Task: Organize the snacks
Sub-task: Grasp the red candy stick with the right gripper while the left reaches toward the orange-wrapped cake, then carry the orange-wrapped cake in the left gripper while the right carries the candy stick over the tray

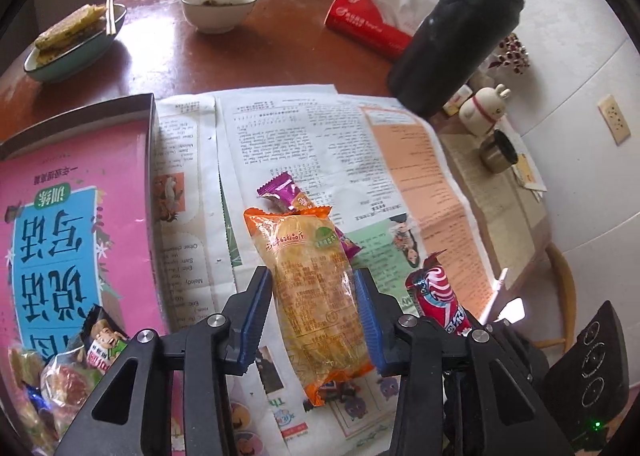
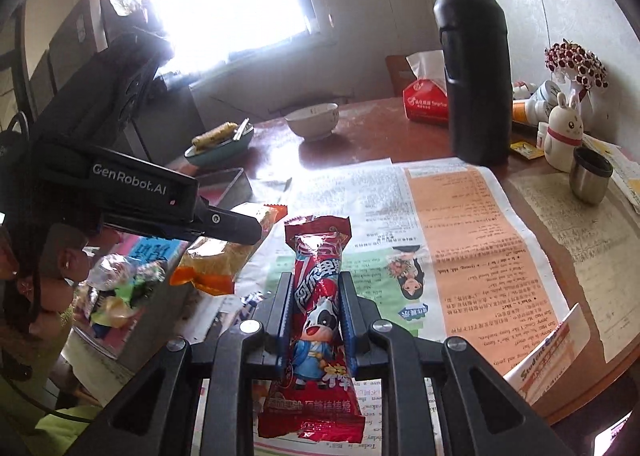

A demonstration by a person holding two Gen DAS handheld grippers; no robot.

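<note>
Snacks: one orange packet (image 1: 316,288), one red packet (image 2: 316,320), each jaw-clamped.

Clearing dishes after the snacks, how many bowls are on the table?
2. A white bowl sits at the far edge beside the red tissue pack; a teal bowl with food and chopsticks sits left of it. None other shows.

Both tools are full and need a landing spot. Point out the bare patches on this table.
Free: the orange newspaper panel, between the black flask and the table's near edge; the red-brown tabletop between the white bowl and the pink box. Crowded: the box's near corner with its loose candies; the far right around the rabbit figurine and steel cup.
</note>
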